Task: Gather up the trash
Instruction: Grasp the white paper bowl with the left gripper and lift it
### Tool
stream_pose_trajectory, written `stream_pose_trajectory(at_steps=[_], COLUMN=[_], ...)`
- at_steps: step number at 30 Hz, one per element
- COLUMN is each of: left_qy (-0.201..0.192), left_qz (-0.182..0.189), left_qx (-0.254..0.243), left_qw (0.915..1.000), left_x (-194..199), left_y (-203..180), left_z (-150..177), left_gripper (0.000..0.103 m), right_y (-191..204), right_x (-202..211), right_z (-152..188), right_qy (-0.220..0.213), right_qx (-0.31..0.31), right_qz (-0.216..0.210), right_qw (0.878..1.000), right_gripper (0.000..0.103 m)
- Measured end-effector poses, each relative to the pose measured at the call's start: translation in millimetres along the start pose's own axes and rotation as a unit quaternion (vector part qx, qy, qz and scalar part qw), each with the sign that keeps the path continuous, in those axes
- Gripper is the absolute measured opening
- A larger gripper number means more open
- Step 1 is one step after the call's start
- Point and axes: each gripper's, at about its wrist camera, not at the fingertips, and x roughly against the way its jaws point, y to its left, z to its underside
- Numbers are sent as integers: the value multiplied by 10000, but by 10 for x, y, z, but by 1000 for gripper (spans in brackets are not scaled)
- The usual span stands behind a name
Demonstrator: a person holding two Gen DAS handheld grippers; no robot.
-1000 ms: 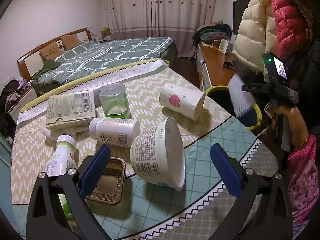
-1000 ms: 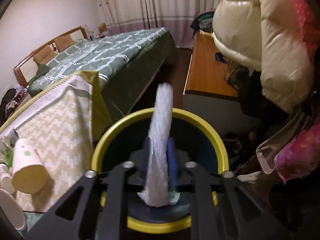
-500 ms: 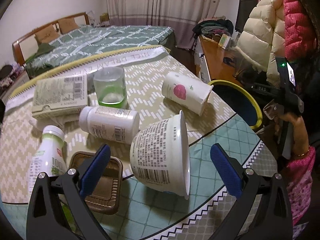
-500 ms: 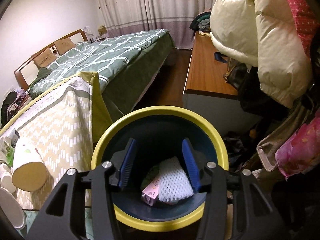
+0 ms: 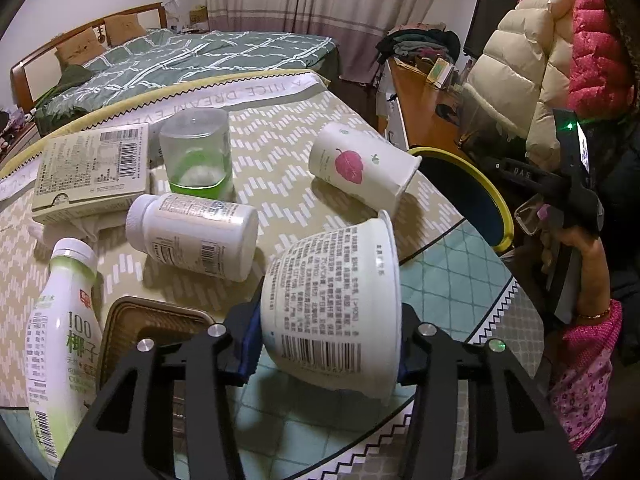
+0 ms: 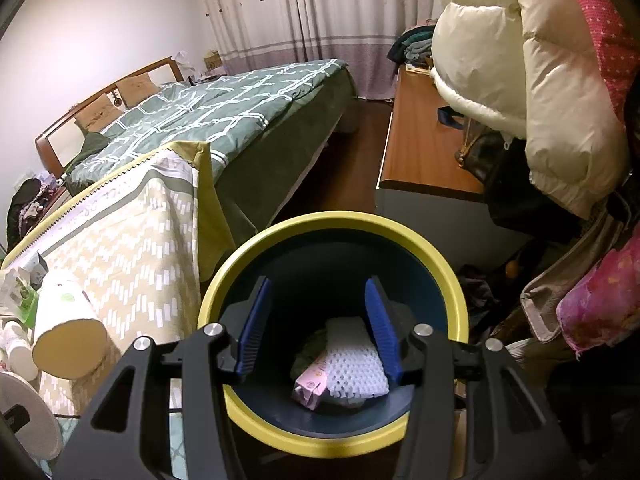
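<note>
Bedroom, bed [image 5: 192, 60] behind a cloth-covered surface [image 5: 288, 152] littered with trash; yellow-rimmed bin [image 6: 332, 232] sits on the floor just off its right edge. Left gripper [image 5: 326, 340] is pinching the big white tub [image 5: 332, 300], which lies on its side at the near edge, a blue pad on each flank. Right gripper [image 6: 318, 322] is spread wide and empty, hovering over the bin mouth; white foam net [image 6: 354, 360] and a pink carton [image 6: 310, 386] lie at the bottom. Step in hand, as I read it: left side picking the tub. Next move probably calls for lifting it clear of the pill bottle [image 5: 192, 236] and brown tray [image 5: 152, 328] beside it, then carrying it right to the bin. Leaf-print paper cup [image 5: 360, 168], green-based jar [image 5: 196, 152], drink bottle [image 5: 60, 344] and flat box [image 5: 92, 168] still to go. Tub's far side and mouth hidden from the left wrist view; drink bottle base cut off by the frame; tub label print too blurred to read
</note>
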Motion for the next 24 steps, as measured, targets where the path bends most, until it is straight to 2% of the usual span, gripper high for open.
stream_pose_trajectory(at_steps=[10, 11, 13, 24], left_qy=[-85, -96, -84, 39], left_qz=[105, 115, 164, 49], left_qx=[-351, -388, -463, -616], left_qw=[9993, 9991, 9988, 9981], left_x=[15, 15, 3, -118], left_y=[-301, -337, -409, -572], left_z=[-102, -124, -174, -282], left_gripper=[47, 46, 31, 26], right_y=[-39, -50, -89, -139], right_x=[135, 154, 215, 309], right_z=[8, 9, 12, 16], right_qy=[-149, -174, -250, -377], right_qx=[27, 22, 9, -19], right_qz=[19, 22, 52, -82], right_qw=[9999, 9998, 9997, 9993], right_gripper=[47, 47, 47, 47])
